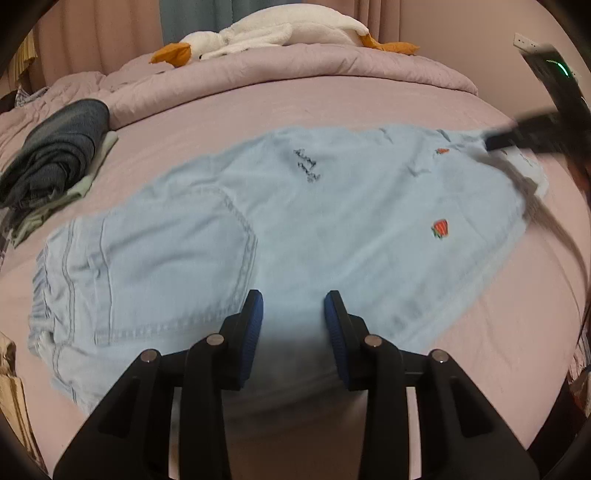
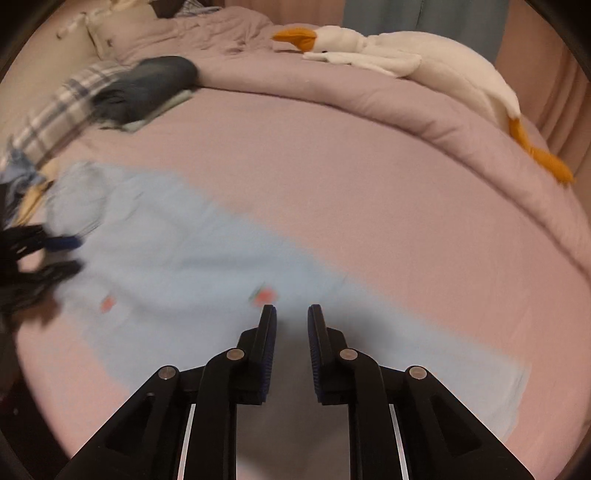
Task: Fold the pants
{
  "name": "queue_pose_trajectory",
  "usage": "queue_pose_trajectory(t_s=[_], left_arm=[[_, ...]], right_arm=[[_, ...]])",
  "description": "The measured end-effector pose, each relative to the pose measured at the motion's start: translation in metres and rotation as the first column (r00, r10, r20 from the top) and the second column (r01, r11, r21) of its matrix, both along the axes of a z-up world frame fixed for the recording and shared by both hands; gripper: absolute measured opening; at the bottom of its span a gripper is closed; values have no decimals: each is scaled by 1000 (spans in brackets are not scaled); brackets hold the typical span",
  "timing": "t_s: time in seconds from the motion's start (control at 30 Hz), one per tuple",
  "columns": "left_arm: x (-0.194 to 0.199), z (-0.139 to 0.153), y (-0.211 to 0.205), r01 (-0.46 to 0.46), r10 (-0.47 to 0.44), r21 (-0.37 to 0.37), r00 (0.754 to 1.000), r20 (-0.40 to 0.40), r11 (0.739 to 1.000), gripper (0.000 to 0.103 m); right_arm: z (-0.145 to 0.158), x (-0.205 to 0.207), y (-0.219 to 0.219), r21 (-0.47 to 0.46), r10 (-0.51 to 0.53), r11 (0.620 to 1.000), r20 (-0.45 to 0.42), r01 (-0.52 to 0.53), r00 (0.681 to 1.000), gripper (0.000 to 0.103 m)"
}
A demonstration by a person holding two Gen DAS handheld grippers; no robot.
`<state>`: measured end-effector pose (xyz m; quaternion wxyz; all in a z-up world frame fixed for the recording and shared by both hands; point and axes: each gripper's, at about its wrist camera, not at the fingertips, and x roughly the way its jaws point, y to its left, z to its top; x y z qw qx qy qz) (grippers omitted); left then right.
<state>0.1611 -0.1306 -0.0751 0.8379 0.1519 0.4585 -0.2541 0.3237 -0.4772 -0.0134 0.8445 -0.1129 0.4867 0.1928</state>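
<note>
Light-blue pants (image 1: 295, 221) spread flat on a pink bed (image 1: 332, 107), directly ahead of and below both tools. Left gripper (image 1: 293, 304) parted, nothing between its blue pads, tips hovering over the near edge of the cloth at mid-length. Right gripper (image 2: 291, 314) also slightly parted and empty, poised above the leg end beside a strawberry patch (image 2: 264, 293); contact with the fabric impossible to confirm through the blur.

Long axis running crosswise to both tools: waistband and back pocket off to the left of the left gripper, hems off to its right, under the right gripper. Appears already halved lengthwise, one leg on the other, though not certain.

Likely step: taking hold for the next fold, hems toward waistband. Best done by pinching all layers at the hem edge, lifting only enough to clear the bed, carrying straight along the length, and keeping the waist end pinned or steady so edges land square. Risk: catching the top layer alone and skewing the fold.

Folded dark clothes (image 1: 55, 155) far left, plush goose (image 1: 266, 31) beyond.
</note>
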Motion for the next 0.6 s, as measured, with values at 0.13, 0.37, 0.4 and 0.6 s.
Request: queue_pose_trajectory(t_s=[0.13,0.37,0.4,0.6], left_arm=[[-5,3,17,4,-4,-4,999,-45,1000,35],[-27,21,18,-48,48,-59,999,-2,997,34],[-27,27,11,-33,34,-98,999,7,995,34],[9,27,-66,16,-16,-199,1000,2,980,35]], right_arm=[[-44,-56,-2,-60,4,998,-111,-11,994,15],[-32,-92,-45,124,-178,975,-73,186,981,15],[-28,-96,-42,122,-185,974,-46,189,982,15],[-21,-80,-8,255,-230,945,67,206,971,15]])
